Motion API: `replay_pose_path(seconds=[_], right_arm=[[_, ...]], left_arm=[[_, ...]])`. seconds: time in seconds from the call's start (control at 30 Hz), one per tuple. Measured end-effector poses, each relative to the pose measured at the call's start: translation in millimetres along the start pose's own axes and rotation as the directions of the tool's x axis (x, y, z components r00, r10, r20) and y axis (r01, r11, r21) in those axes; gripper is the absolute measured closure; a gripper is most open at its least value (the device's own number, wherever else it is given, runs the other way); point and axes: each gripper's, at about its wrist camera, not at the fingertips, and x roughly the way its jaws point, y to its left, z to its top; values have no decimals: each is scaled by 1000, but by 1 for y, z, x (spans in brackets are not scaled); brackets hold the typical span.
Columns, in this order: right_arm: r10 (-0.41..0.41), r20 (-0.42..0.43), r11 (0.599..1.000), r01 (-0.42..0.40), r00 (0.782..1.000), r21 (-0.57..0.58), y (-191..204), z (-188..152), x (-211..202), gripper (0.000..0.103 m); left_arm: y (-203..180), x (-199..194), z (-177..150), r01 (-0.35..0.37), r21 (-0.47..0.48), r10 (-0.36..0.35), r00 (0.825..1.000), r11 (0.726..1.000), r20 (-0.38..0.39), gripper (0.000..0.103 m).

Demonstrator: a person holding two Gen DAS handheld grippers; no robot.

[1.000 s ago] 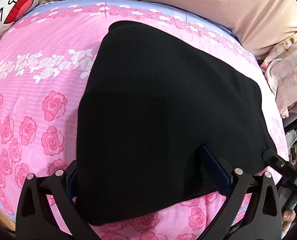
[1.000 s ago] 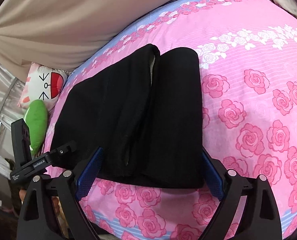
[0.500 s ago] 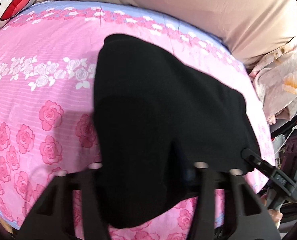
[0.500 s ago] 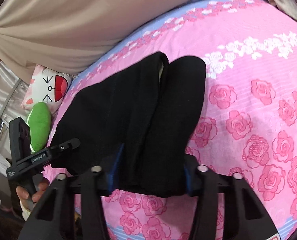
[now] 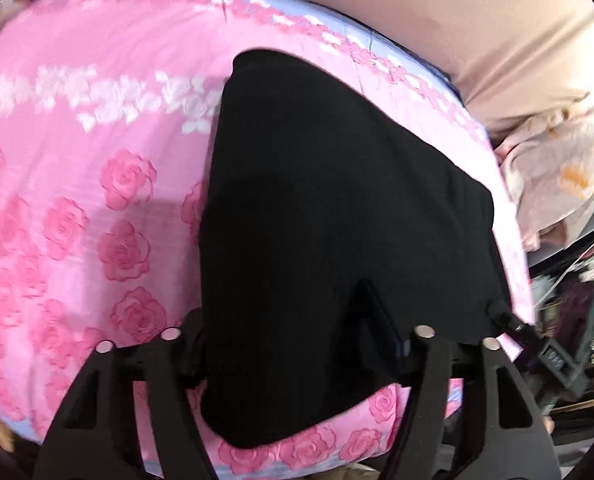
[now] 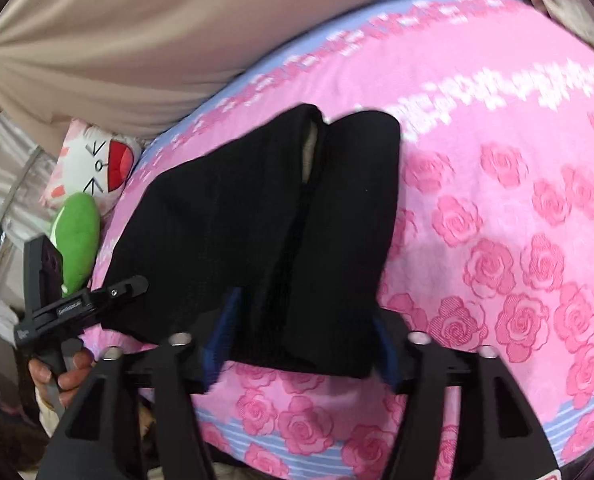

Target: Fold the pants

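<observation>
Black pants [image 5: 337, 216] folded on bed [image 5: 97, 208], near front edge.

Left gripper [image 5: 293, 344] at one front corner of pants, right gripper [image 6: 301, 344] at the other; both sets of fingers straddling the fabric, partly spread, just reopening after a squeeze. Contact of fingers with cloth: cannot tell in either view. Left fingers [image 5: 377, 320] dark against the fabric. Cat pillow [image 6: 93, 160] and green toy [image 6: 77, 232] at far left corner of bed.
</observation>
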Motion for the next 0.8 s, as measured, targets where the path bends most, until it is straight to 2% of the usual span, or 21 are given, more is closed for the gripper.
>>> replay_pose_path(seconds=[0.07,0.13,0.17,0.2,0.23,0.27,0.33,0.47,0.8], right_arm=[[34,-17,999,-34,999,27,-6,0,9,31],[67,6,997,-67,998,29,-7,2,12,30],[70,12,997,-71,997,27,-6,3,15,34],[70,22,997,-71,997,27,-5,5,17,52],[98,18,995,-99,995,35,-4,7,21,60],[108,31,993,-109,994,38,-1,8,19,63],[90,54,996,-90,995,-2,11,9,9,71],[86,70,994,-81,994,-71,35,4,-12,73],[99,30,987,-94,995,-129,53,-33,-49,73]], left_arm=[[4,2,3,49,-12,-49,999,999,22,24],[3,6,7,50,0,-50,998,999,41,22],[-1,9,10,28,20,-30,998,999,61,27],[-3,11,11,3,27,-5,997,1000,72,37],[-7,12,12,8,33,-11,998,999,67,53],[-9,8,13,15,28,-17,997,999,75,67],[-16,-7,12,5,53,-10,994,999,106,76],[-22,-33,1,15,80,-23,994,997,107,78],[-35,-77,-37,12,151,-25,996,988,86,78]])
